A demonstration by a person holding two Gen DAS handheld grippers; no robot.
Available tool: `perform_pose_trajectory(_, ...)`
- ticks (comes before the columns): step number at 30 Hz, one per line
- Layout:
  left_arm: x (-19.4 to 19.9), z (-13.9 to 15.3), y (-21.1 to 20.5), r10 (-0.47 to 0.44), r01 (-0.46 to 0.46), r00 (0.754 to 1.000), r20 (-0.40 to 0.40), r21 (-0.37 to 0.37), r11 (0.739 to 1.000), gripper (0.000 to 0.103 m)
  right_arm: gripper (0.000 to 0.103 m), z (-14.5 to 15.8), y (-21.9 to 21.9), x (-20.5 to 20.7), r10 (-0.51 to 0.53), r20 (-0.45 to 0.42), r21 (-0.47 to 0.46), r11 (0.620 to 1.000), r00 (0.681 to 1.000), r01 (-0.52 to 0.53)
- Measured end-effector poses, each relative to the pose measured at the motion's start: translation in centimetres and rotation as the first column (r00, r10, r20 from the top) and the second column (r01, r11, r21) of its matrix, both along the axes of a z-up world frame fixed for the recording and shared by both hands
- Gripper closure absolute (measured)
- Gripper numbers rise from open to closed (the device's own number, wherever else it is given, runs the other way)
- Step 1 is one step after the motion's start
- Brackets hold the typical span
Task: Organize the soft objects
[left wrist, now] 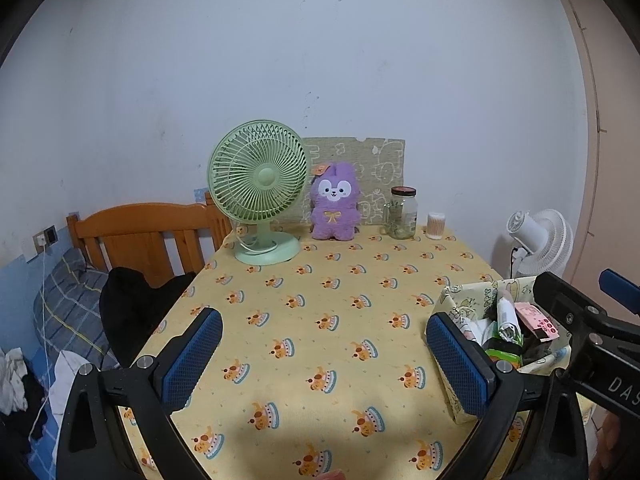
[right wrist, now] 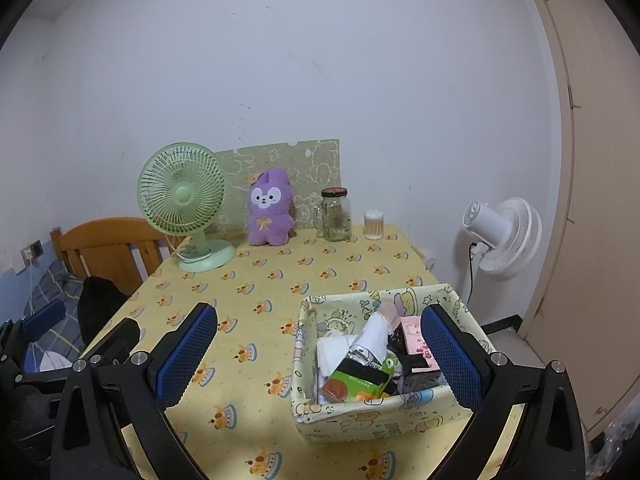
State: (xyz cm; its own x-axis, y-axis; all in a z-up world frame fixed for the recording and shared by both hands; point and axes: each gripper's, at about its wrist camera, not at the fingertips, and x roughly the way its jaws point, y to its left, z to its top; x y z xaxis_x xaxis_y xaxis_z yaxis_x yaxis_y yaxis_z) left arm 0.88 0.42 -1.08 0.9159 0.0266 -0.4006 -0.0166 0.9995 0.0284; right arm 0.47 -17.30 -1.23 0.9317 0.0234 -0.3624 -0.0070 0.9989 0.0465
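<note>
A purple plush bunny (left wrist: 334,207) sits upright at the far edge of the table, against a patterned board; it also shows in the right wrist view (right wrist: 269,213). A fabric basket (right wrist: 384,412) with packets and cloth items stands at the table's near right; its edge shows in the left wrist view (left wrist: 460,300). My left gripper (left wrist: 324,356) is open and empty above the near table. My right gripper (right wrist: 320,352) is open and empty, its right finger over the basket. The right gripper's body shows in the left view (left wrist: 580,320).
A green desk fan (left wrist: 260,188) stands left of the bunny. A glass jar (left wrist: 402,213) and a cotton-swab tub (left wrist: 436,225) stand right of it. The table has a yellow printed cloth (left wrist: 320,288). A wooden bed frame (left wrist: 140,232) lies left, a white floor fan (right wrist: 504,236) right.
</note>
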Motion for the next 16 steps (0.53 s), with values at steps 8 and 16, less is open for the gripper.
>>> perform_pose_trajectory(8, 0.11, 0.12, -0.06, 0.003, -0.003, 1.000, -0.004, -0.004, 1.000, 0.000, 0.000, 0.06, -0.25, 0.18, -0.013, -0.006, 0.004, 1.000, 1.000, 0.013)
perform_pose_trajectory(16, -0.50, 0.27, -0.26, -0.001, 0.001, 1.000, 0.013, 0.009, 1.000, 0.000, 0.000, 0.25, -0.47, -0.54, -0.018, 0.003, 0.010, 1.000, 1.000, 0.018)
